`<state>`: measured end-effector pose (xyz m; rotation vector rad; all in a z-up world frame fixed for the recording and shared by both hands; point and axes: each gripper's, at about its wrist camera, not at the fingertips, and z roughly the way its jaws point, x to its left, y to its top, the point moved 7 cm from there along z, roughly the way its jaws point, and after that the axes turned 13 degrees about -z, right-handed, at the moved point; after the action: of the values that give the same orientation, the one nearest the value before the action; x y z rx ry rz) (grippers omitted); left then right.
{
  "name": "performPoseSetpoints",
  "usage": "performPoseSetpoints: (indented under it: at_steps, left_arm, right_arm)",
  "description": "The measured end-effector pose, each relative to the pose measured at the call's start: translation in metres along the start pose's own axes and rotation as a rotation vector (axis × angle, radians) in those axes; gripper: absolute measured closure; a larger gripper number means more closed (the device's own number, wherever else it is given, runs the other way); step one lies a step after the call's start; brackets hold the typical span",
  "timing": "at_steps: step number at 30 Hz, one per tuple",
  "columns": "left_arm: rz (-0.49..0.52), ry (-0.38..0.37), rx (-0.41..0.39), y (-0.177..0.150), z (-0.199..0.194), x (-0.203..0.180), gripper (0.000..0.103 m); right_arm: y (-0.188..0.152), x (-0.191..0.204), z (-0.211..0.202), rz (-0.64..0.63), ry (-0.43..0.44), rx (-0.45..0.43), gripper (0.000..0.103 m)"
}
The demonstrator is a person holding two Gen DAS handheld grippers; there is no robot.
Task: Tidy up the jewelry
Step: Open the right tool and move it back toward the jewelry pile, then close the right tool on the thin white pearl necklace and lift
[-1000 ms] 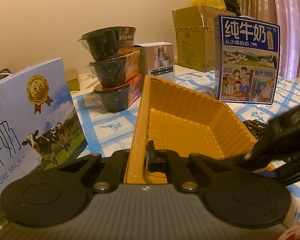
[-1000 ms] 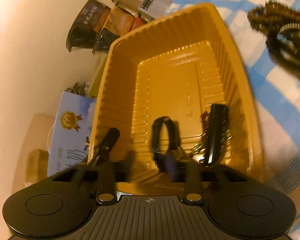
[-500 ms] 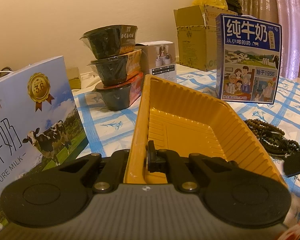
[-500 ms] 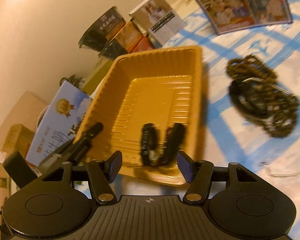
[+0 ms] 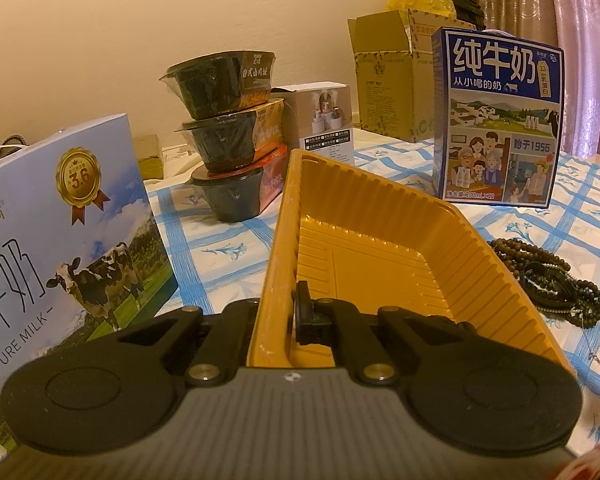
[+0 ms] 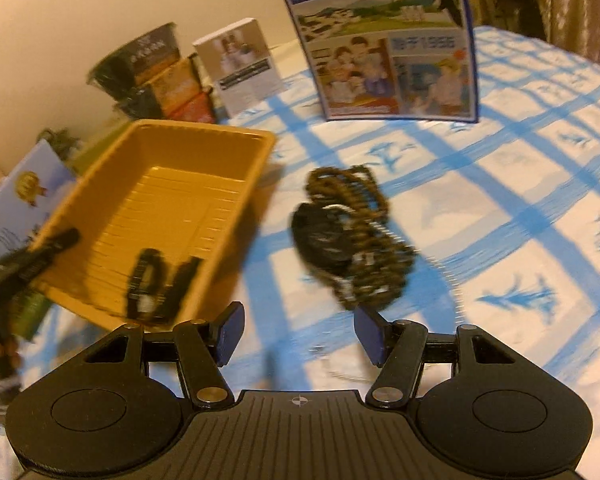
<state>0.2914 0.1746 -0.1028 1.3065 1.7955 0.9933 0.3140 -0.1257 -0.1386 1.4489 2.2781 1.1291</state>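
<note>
A yellow plastic tray (image 5: 380, 248) stands on the blue-checked tablecloth. My left gripper (image 5: 278, 312) is shut on the tray's near left wall. In the right wrist view the tray (image 6: 172, 200) holds dark bracelets (image 6: 156, 280) at its near end. A pile of brown bead strings and a dark bangle (image 6: 352, 232) lies on the cloth right of the tray; the pile also shows in the left wrist view (image 5: 548, 280). My right gripper (image 6: 296, 332) is open and empty, just short of the pile. A thin chain (image 6: 340, 368) lies under it.
A blue milk carton (image 5: 496, 120) stands behind the pile. A pale blue milk box (image 5: 52, 248) stands left of the tray. Stacked black bowls (image 5: 228, 136), a small white box (image 5: 324, 116) and a cardboard box (image 5: 392, 84) stand at the back.
My right gripper has let go of the bracelets in the tray, opened, pulled out and swung right to face the bead pile. My left gripper has kept hold of the tray.
</note>
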Motion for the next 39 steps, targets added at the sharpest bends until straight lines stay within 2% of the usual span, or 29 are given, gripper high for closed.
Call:
performPoseSetpoints:
  at_steps: [11,14,17,20,26,28,32,39]
  left_arm:
    - [0.002,0.001,0.0,0.0,0.001,0.0,0.1]
    - [0.004,0.0,0.0,0.001,0.0,0.0,0.1]
    - [0.003,0.001,0.0,0.001,0.0,0.0,0.1]
    - [0.003,0.001,0.0,0.001,0.0,0.0,0.1]
    - [0.005,0.004,0.001,0.001,0.001,0.0,0.1]
    - [0.005,0.004,0.001,0.001,0.001,0.0,0.1]
    - [0.006,0.004,0.001,0.001,0.001,0.0,0.1]
    - [0.005,0.005,0.001,0.001,0.0,-0.001,0.1]
  right_arm:
    - [-0.016,-0.033,-0.006,-0.06,-0.119,0.011,0.042]
    - [-0.015,-0.049,-0.007,-0.101,-0.179,0.004,0.044]
    - [-0.014,-0.066,-0.002,-0.16,-0.225,0.021,0.061]
    - [-0.016,-0.081,0.008,-0.182,-0.243,0.053,0.068]
    - [-0.016,-0.077,0.027,-0.279,-0.242,0.072,0.085]
    - [-0.015,-0.072,0.032,-0.323,-0.246,0.072,0.101]
    - [-0.005,-0.065,0.033,-0.334,-0.236,0.058,0.101]
    - [0.049,-0.03,0.008,-0.295,-0.093,-0.121,0.101]
